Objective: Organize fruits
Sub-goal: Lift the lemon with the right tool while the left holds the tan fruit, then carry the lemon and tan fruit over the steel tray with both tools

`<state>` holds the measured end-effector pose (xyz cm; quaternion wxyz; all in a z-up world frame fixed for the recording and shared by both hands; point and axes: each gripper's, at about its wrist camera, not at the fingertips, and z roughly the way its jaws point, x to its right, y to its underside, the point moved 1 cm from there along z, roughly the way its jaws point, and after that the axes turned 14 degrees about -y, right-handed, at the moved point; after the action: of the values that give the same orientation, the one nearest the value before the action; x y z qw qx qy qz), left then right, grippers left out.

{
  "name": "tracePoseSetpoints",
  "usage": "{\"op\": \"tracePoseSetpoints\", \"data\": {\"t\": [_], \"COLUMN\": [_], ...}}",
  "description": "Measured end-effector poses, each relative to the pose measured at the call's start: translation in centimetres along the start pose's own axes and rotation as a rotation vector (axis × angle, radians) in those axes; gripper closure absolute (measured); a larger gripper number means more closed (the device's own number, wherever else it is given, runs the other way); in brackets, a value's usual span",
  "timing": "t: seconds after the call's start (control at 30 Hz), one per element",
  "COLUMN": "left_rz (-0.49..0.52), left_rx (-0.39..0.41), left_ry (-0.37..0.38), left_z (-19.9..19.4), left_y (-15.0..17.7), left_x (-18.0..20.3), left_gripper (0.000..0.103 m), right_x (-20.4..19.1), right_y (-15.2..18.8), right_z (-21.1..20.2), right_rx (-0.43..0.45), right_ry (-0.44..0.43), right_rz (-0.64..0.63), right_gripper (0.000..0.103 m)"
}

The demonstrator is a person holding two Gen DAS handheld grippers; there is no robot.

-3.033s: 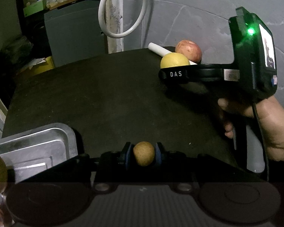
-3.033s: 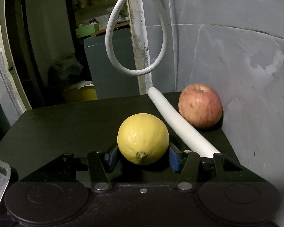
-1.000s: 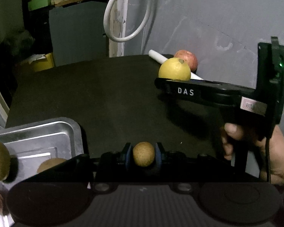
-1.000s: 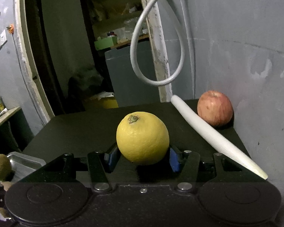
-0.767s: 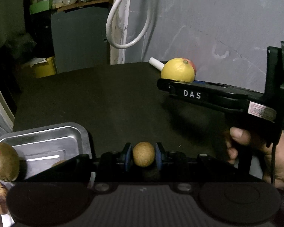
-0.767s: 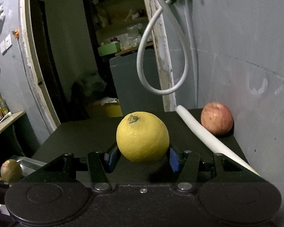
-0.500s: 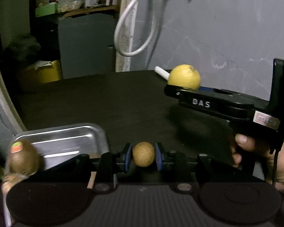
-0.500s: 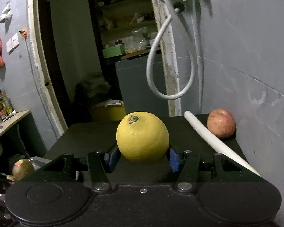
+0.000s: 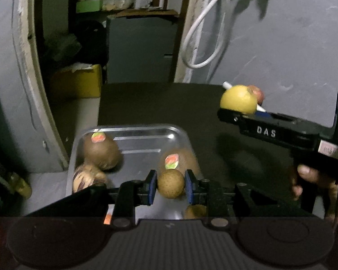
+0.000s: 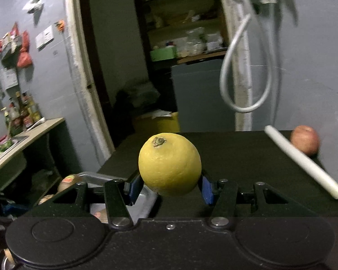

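Note:
My left gripper [image 9: 170, 187] is shut on a small round brown fruit [image 9: 170, 186] and holds it above the near part of a metal tray [image 9: 133, 130]. The tray holds two stickered kiwis [image 9: 100, 150] [image 9: 180, 159] and other brown fruits [image 9: 85, 177]. My right gripper [image 10: 169, 185] is shut on a yellow lemon [image 10: 169, 164], held above the black table; it also shows in the left wrist view [image 9: 238, 100]. A red apple [image 10: 304, 142] lies at the far right by the wall.
A white rod [image 10: 302, 160] lies on the black table [image 10: 236, 157] beside the apple. The tray's corner [image 10: 94, 176] shows low left in the right wrist view. A grey wall runs along the right. A white hose loop [image 9: 200, 42] hangs behind the table.
Both grippers rose and swung left. My left gripper with the brown fruit now hangs over the tray, which has come toward the middle of the view. The lemon stays gripped.

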<state>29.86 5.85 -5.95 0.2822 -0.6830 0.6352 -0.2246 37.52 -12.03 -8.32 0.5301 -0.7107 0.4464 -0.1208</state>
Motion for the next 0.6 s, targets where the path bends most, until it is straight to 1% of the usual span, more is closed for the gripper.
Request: {"op": "tracePoseSetpoints", "data": {"t": [0.23, 0.33, 0.43, 0.6], "left_rz": [-0.030, -0.041, -0.052, -0.073], "left_rx": [-0.046, -0.059, -0.072, -0.089], "left_ry": [-0.014, -0.025, -0.034, -0.054], "left_z": [0.8, 0.8, 1.4, 2.2], "left_y": [1.9, 2.5, 2.5, 2.8], "left_x": [-1.6, -1.8, -1.8, -1.8], "left_gripper": [0.075, 0.075, 0.075, 0.075], "right_x": [-2.3, -2.4, -2.3, -2.4], "right_y": [-0.2, -0.5, -0.8, -1.2], "right_z": [3.4, 4.9, 6.3, 8.4], "right_rx": [-0.063, -0.101, -0.148, -0.228], "right_ry": [-0.111, -0.166, -0.219, -0.295], "right_rz": [-0.051, -0.060, -0.065, -0.108], "right_gripper": [0.048, 0.048, 0.048, 0.048]}}
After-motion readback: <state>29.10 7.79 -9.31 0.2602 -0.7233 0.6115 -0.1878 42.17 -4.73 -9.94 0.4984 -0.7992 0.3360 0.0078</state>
